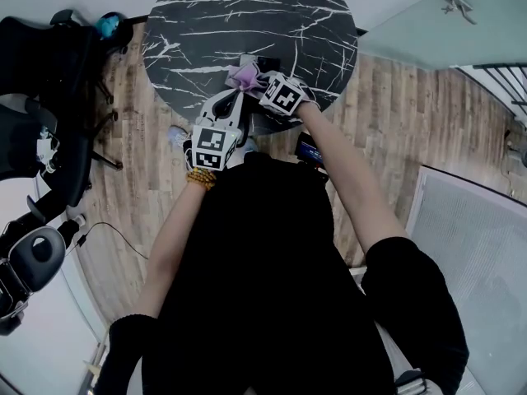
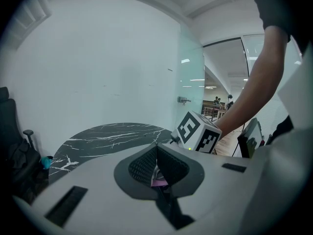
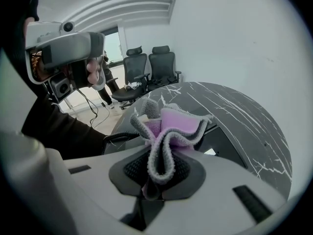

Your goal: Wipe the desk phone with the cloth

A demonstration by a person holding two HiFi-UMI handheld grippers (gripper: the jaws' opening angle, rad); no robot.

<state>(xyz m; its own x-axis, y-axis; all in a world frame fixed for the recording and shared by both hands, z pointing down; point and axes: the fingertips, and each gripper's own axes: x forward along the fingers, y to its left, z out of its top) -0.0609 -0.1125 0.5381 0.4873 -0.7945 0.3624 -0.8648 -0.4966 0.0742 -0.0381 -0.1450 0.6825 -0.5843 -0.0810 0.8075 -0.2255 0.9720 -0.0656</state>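
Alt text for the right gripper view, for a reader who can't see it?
The right gripper is shut on a bunched pink and grey cloth, with the dark phone just beyond it on a round black marble table. Two office chairs stand behind.

The cloth (image 3: 172, 126) is showing lilac-pink with grey edging, the table (image 1: 247, 23) is gleaming black with white veins, the floor (image 1: 387, 113) is showing brown woodgrain.

Black short sleeves (image 1: 412, 282), seemingly beaded amber bracelet (image 1: 200, 178)
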